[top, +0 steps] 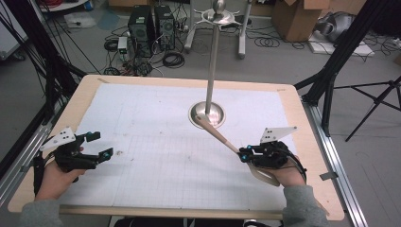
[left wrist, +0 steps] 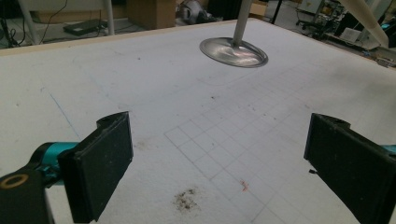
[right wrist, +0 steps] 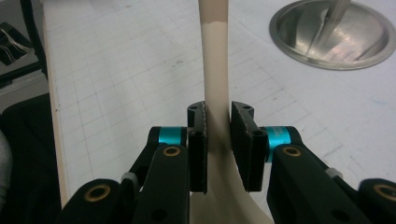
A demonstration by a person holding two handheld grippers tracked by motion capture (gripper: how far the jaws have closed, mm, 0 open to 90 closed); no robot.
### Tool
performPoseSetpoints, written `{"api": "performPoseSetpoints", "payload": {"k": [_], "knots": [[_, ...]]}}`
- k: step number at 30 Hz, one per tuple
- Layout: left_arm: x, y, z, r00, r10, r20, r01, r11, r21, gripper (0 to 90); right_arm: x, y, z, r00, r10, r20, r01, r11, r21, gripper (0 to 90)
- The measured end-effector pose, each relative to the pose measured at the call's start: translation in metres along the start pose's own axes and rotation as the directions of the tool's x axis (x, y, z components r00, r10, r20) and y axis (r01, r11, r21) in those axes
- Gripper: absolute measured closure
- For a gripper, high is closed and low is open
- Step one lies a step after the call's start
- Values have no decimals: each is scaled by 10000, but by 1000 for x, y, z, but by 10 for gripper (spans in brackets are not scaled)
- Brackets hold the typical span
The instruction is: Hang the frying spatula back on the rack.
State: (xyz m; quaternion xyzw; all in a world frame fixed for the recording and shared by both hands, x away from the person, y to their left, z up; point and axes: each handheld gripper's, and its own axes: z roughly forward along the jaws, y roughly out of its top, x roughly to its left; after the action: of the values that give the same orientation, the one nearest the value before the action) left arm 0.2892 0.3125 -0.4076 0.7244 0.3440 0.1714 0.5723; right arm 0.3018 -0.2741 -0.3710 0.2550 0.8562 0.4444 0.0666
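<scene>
Right gripper (right wrist: 218, 140) has its jaws clamped on a beige spatula's (top: 222, 139) handle — its far tip seemingly over the stand's steel base (top: 206, 115); left gripper (top: 97, 145) rests on the desk (top: 90, 90) — jaws wide apart

Lighting: even, diffuse, from overhead; bright on the white mat (top: 156, 142), dimmer on the floor behind the table. Shadows: soft and faint, short ones beneath the left gripper (top: 94, 146) and right gripper (top: 243, 155). Glare: pale sheen on the steel stand base (right wrist: 332, 35), with a pinkish reflection in the left gripper view (left wrist: 233, 50). Sharpness: all views soft and low in detail; black pads (left wrist: 100, 163) slightly blurred; background out of focus. Distortion: mild bowing of lines at the gripper views' edges.
</scene>
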Motion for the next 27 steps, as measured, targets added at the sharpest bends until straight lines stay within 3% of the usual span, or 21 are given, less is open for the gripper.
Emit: {"api": "performPoseSetpoints", "payload": {"k": [4, 15, 27], "knots": [[-3, 3, 0, 10000, 15, 39, -14, 9998, -192, 83, 0, 2, -4, 9999, 100, -3, -100, 9993, -356, 771], [-3, -1, -3, 10000, 10, 78, -10, 10000, -56, 83, -3, 7, -14, 9997, 226, 132, -213, 9960, -871, 771], [-4, -7, -21, 9999, -55, -147, 53, 9999, -86, 83, -25, 21, -31, 9996, 234, 186, -202, 9875, -1565, 771]]}}
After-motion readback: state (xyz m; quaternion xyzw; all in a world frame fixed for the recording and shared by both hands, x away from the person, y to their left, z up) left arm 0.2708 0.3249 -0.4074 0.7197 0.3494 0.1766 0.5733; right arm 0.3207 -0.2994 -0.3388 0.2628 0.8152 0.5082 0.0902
